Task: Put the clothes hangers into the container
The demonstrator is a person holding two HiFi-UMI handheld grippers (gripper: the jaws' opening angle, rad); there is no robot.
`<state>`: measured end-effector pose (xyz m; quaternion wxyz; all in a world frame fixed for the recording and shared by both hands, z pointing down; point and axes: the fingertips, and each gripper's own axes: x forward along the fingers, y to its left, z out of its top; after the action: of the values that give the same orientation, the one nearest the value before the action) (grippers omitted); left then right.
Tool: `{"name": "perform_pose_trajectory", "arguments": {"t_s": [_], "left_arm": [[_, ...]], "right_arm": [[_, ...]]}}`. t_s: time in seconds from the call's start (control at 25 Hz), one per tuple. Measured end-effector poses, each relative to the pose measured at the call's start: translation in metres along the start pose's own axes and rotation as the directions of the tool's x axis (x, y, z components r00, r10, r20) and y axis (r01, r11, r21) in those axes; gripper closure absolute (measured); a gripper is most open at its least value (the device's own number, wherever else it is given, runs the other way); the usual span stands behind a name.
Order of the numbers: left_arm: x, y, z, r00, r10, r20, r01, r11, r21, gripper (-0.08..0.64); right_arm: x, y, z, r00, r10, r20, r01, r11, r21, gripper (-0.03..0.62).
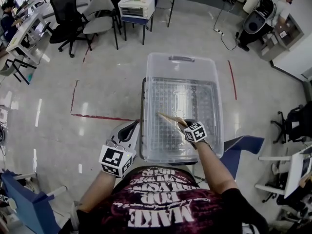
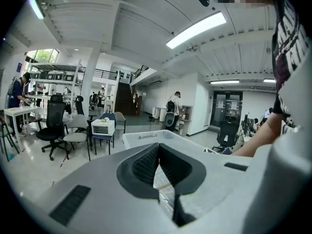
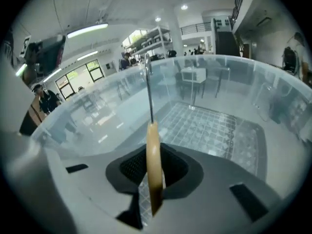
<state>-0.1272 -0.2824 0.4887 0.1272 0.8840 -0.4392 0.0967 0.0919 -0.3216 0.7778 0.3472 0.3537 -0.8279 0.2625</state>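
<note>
A clear plastic container (image 1: 183,58) stands right in front of me, with nothing on its gridded floor. My right gripper (image 1: 182,125) hangs over its near right part, shut on a wooden clothes hanger (image 1: 168,116) that sticks out to the left above the floor. In the right gripper view the hanger (image 3: 153,152) stands edge-on between the pads, its metal hook (image 3: 148,89) pointing away over the container's wall (image 3: 253,74). My left gripper (image 1: 132,127) is outside the container's near left corner, shut and holding nothing. Past its jaws (image 2: 158,149) the container's rim (image 2: 146,137) shows.
Office chairs (image 1: 100,13) and a blue chair carrying a white box (image 1: 136,6) stand behind the container. Red tape lines (image 1: 102,117) mark the floor on the left. Blue chairs sit at the near right (image 1: 246,146) and near left (image 1: 24,199). A person (image 1: 275,6) works at the far right.
</note>
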Motion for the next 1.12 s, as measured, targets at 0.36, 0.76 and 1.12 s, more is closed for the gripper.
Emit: {"name": "perform_pose_trajectory", "arguments": {"t_s": [0.36, 0.76, 1.12], "left_arm": [[-0.004, -0.014, -0.007, 0.999, -0.002, -0.033, 0.003, 1.000, 0.029, 0.554], [0.007, -0.038, -0.018, 0.998, -0.001, -0.064, 0.002, 1.000, 0.017, 0.554], [0.028, -0.062, -0.004, 0.998, -0.027, -0.047, 0.029, 0.999, 0.026, 0.554]], "right_arm": [[0.019, -0.024, -0.058, 0.998, -0.013, -0.058, 0.026, 0.976, 0.216, 0.340], [-0.020, -0.063, -0.054, 0.991, -0.129, 0.041, 0.099, 0.900, 0.425, 0.275], [-0.139, -0.049, 0.013, 0.913, -0.186, 0.364, 0.053, 0.937, 0.345, 0.356]]}}
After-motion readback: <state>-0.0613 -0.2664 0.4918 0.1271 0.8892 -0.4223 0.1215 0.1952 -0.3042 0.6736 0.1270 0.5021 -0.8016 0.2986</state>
